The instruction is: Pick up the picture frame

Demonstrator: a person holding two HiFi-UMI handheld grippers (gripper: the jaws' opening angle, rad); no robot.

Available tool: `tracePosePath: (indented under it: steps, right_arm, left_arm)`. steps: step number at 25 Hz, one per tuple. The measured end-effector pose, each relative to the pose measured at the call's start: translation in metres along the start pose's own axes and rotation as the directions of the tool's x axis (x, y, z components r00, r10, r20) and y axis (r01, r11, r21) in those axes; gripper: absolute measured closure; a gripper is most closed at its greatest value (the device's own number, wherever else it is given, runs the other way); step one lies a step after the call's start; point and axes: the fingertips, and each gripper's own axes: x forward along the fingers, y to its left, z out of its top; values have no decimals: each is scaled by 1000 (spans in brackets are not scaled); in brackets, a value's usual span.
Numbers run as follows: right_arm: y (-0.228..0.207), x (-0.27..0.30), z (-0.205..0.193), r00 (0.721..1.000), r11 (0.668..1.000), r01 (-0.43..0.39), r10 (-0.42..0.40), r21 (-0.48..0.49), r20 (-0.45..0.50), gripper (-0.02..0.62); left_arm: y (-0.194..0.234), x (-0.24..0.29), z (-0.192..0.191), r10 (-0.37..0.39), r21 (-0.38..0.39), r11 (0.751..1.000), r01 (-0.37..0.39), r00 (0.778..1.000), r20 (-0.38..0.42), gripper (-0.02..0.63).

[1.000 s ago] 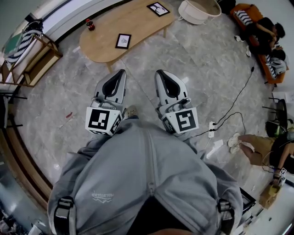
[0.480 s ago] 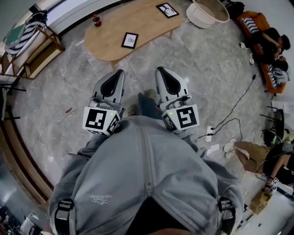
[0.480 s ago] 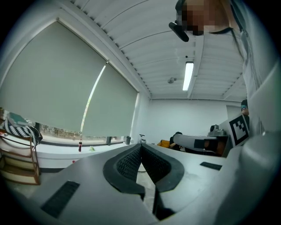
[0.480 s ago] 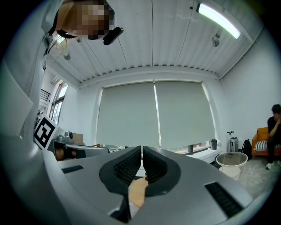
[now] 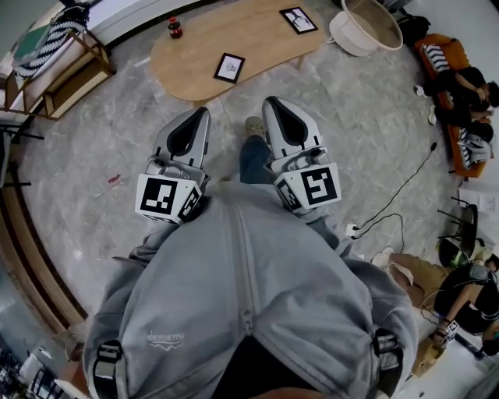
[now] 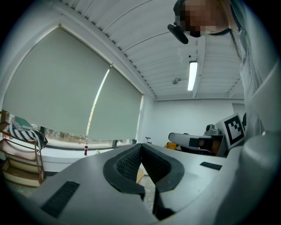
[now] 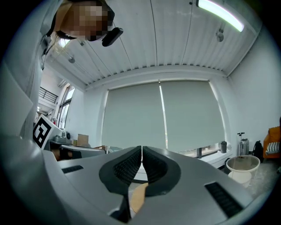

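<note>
a: what does the head view show?

b: i look steeply down over my grey jacket point(image 5: 249, 288). both tools stick out ahead of me, side by side over a grey marble floor point(image 5: 117, 148). the left gripper point(image 5: 202, 112) and the right gripper point(image 5: 272, 102) both point toward a long wooden table point(image 5: 257, 43).

a: are the fingers open?

b: no. in the left gripper view the two ribbed black pads point(image 6: 129, 160) meet at the tip with nothing between them. the right gripper view shows the same: pads point(image 7: 154, 165) pressed together, empty.

a: where is the picture frame?

b: there are two, both lying flat on the table. the near picture frame point(image 5: 229, 68) is dark-edged and sits on the tabletop just beyond the left gripper's tip, apart from it. the far picture frame point(image 5: 299, 19) lies toward the table's right end. neither tool touches either one.

a: anything else?

b: a small bottle point(image 5: 175, 28) stands at the table's far left edge. a white tub point(image 5: 366, 27) sits on the floor past the right end. my shoe point(image 5: 254, 125) shows between the tools.
</note>
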Motion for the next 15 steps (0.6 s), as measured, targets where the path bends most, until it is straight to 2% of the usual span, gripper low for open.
tracePosePath:
  steps: [8,15]
  right_arm:
    - [-56,74,-7,993,993,-114,114,-2,3,561]
    - [-154,157,0,968,968,-250,249,-27,-32,561]
  left_arm:
    - [39,75,-2,95,-12,995,-95,995,20,588]
    - [67,193,12,220,-32,975,-218,974,54,588]
